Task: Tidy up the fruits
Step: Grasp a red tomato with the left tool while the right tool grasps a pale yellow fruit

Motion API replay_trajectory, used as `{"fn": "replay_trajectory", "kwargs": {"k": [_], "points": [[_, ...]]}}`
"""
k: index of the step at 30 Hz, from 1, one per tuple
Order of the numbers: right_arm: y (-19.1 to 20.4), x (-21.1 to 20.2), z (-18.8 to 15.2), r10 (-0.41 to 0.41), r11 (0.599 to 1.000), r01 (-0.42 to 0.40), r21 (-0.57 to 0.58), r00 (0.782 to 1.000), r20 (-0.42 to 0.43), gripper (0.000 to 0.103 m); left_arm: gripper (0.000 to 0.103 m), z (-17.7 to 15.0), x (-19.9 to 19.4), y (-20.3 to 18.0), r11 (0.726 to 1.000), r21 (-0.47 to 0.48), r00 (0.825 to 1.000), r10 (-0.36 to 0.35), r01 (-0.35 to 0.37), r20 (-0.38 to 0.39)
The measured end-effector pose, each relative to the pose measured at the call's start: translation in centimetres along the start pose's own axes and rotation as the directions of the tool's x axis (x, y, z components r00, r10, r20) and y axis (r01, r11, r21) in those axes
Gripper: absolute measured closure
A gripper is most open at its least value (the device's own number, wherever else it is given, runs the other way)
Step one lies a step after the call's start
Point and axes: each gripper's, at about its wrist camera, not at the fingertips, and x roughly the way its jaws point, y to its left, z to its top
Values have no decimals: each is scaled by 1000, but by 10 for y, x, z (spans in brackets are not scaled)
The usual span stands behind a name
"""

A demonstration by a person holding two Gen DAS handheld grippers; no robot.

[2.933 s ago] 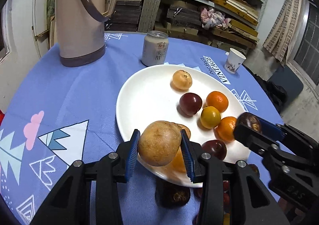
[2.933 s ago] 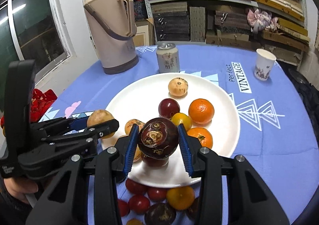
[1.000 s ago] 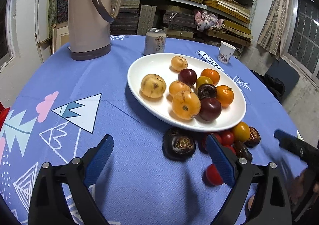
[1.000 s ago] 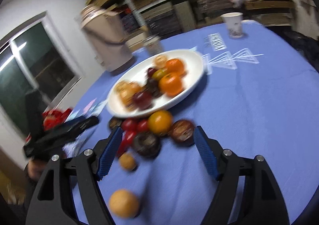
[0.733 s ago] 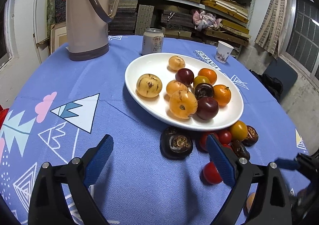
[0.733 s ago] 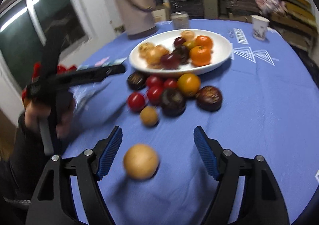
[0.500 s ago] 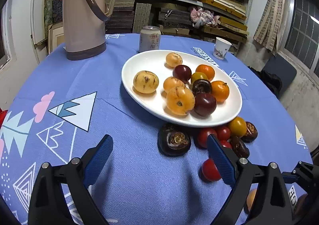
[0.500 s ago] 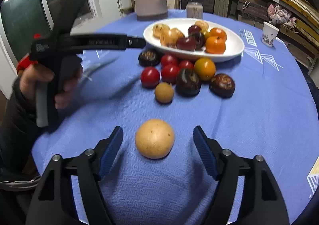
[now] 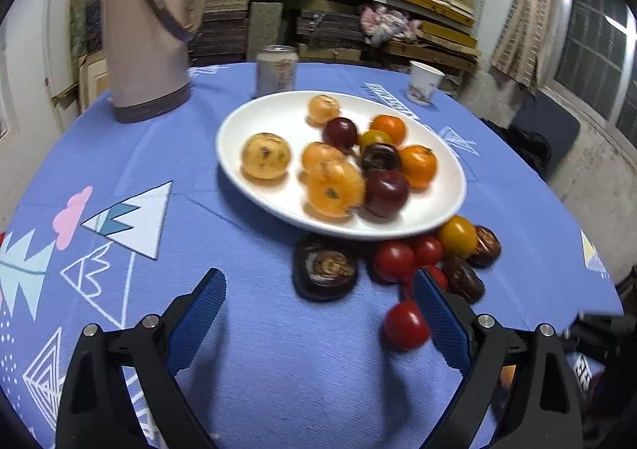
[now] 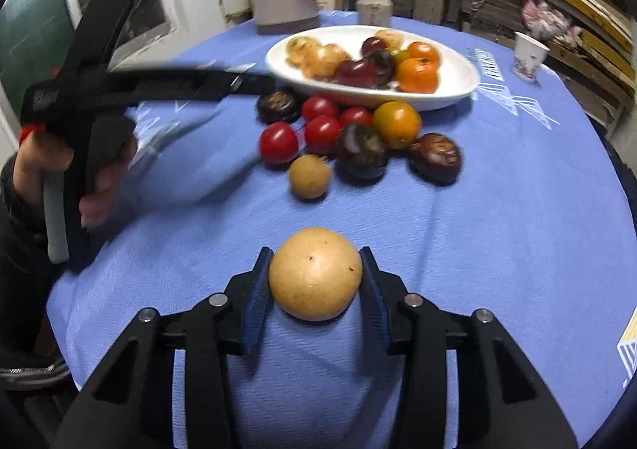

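Tan round fruit (image 10: 315, 278) sits on the blue cloth (image 10: 497, 230), near edge, well apart from the plate (image 10: 458, 88). My right gripper (image 10: 314, 283) has just been closing, pads now against its sides, so I judge it's ready to lift. Left gripper (image 9: 318, 323) gapes wide, empty, near the loose tomatoes (image 9: 394, 259)

A round tan fruit (image 10: 315, 278) sits on the surface at 6 o'clock of the loose pile (image 10: 350, 134) of red, dark and yellow fruits. At 12 o'clock, the white plate (image 10: 450, 94) holds oranges, plums and yellow fruits.
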Motion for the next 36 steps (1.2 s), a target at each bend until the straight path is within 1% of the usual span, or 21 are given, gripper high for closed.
{"fn": "replay_trajectory", "kwargs": {"k": [3,6,9,10,12,13,15,17,19,20,22,23,25,28,29,32,36], "points": [[-11,-5,1,-9,999,9,34,1000,16,60,8,-5,2,-15,998,64,999,-28,29,-21],[-16,-8,-1,-11,999,10,50,1000,21,60,8,-9,4,-29,990,140,999,-20,25,-36],[-17,-8,-3,-5,999,4,54,1000,22,60,10,-12,8,-32,988,150,998,-35,43,-56],[-17,-8,-4,-4,998,3,55,1000,21,60,14,-12,10,-32,988,150,997,-34,43,-66],[-18,-7,-4,-2,998,1,59,1000,21,60,25,-14,16,-31,988,149,995,-32,47,-97],[-18,-7,-4,-1,998,0,60,1000,22,60,28,-15,19,-31,988,145,993,-38,54,-112],[-17,-7,-5,1,998,-3,60,1000,24,60,34,-16,21,-31,987,134,989,-72,89,-128],[-16,-6,-5,4,998,-5,60,1000,25,60,46,-17,23,-33,985,137,987,-87,106,-136],[-16,-5,-5,5,998,-6,60,1000,22,60,52,-20,29,-36,984,148,984,-73,97,-160],[-15,-5,-5,5,998,-7,59,1000,21,60,53,-20,30,-38,984,157,986,-62,86,-153],[-15,-5,-5,8,998,-9,59,1000,22,60,56,-20,31,-41,981,170,987,-65,90,-148],[-14,-5,-5,9,998,-11,59,1000,22,60,63,-20,31,-42,981,173,987,-69,94,-147],[-13,-4,-4,9,998,-10,60,1000,22,60,72,-19,31,-43,978,171,985,-95,119,-142],[-13,-4,-4,9,998,-10,61,1000,24,60,72,-19,28,-43,980,186,993,-53,72,-104],[-14,-4,-4,7,998,-9,63,1000,25,60,72,-18,25,-41,981,182,995,-50,65,-88],[-15,-6,-4,2,997,-5,71,999,33,60,72,-13,14,-35,985,150,996,-82,87,-40],[-18,-12,-3,-7,997,3,78,999,46,60,72,-11,7,-35,985,146,995,-96,97,-15]]}}
